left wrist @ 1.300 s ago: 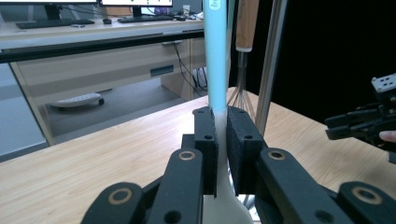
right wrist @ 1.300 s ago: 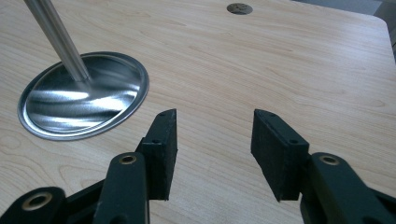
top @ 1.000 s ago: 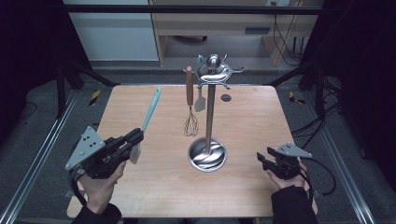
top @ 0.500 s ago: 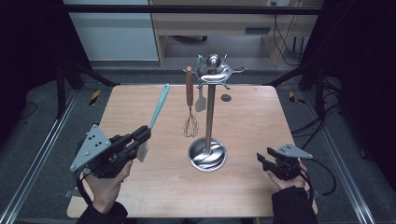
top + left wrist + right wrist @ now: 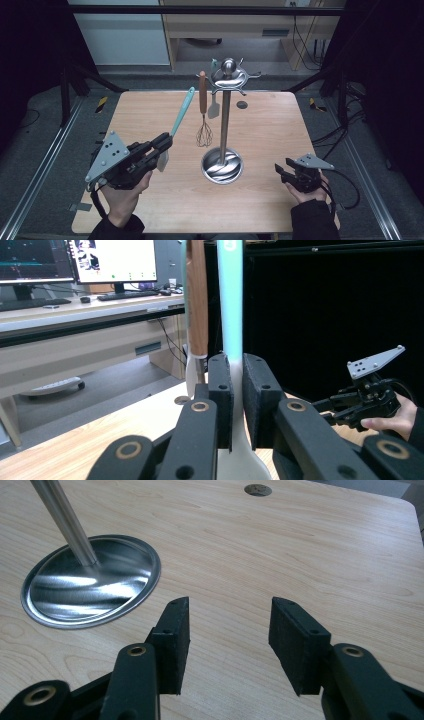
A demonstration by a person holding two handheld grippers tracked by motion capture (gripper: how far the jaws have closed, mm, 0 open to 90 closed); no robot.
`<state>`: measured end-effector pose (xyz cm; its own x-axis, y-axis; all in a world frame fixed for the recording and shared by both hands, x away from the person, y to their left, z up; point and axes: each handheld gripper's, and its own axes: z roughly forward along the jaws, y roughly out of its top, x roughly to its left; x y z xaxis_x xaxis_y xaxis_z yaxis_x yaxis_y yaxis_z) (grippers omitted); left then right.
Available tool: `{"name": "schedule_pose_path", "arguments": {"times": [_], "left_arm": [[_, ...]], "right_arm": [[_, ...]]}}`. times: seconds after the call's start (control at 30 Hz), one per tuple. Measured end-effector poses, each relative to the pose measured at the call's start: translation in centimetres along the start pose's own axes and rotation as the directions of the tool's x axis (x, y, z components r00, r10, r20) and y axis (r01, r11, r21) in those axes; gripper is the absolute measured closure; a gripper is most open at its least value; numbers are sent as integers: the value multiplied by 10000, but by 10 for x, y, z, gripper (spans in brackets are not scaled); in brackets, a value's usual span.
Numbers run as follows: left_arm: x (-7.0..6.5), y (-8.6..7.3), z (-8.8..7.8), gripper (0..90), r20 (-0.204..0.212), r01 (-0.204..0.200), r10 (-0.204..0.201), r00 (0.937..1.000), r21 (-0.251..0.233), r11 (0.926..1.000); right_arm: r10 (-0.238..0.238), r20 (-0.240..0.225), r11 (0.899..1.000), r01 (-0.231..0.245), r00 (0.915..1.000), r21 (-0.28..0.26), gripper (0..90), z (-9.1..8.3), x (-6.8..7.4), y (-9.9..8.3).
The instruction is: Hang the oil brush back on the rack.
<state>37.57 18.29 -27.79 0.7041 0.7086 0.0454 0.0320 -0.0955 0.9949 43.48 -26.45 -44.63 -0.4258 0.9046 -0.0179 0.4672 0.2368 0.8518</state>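
Note:
My left gripper (image 5: 162, 145) (image 5: 237, 365) is shut on a teal-handled spatula (image 5: 182, 112) (image 5: 232, 300). It holds the spatula low on the handle, pale blade down and handle slanting up toward the stand. A steel utensil stand (image 5: 225, 120) rises from a round base (image 5: 222, 166) (image 5: 90, 582) at the table's middle. From its hooks hang a wooden-handled whisk (image 5: 203, 125) (image 5: 196, 300) and a small pale spatula (image 5: 214, 107). My right gripper (image 5: 281, 170) (image 5: 230, 610) stands open and empty low over the table, right of the base.
The wooden table (image 5: 270, 125) has a small round hole (image 5: 242, 105) (image 5: 258, 489) behind the stand. Dark frame rails and cables run along both sides. A desk with monitors (image 5: 75, 260) stands beyond the far edge.
My left gripper has carried the spatula a little right and up, closer to the stand, with the handle now more upright. The right gripper has stayed put.

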Motion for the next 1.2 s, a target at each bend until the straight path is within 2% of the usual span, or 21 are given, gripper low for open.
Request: {"name": "schedule_pose_path", "arguments": {"times": [0.53, 0.97, 1.2], "left_arm": [[-11, 5, 11, 828, 309, -220, 216, 9993, 125, 9997], [-14, 3, 18, 828, 321, -286, 276, 9991, 317, 9991], [-16, 4, 22, 828, 148, -575, 569, 9983, 433, 9974]], "right_arm": [[56, -33, 10000, -56, 10000, 10, 513, 0, 0, 0], [52, -45, 10000, -52, 10000, 11, 513, 0, 0, 0], [45, -37, 10000, -45, 10000, -4, 513, 0, 0, 0]]}}
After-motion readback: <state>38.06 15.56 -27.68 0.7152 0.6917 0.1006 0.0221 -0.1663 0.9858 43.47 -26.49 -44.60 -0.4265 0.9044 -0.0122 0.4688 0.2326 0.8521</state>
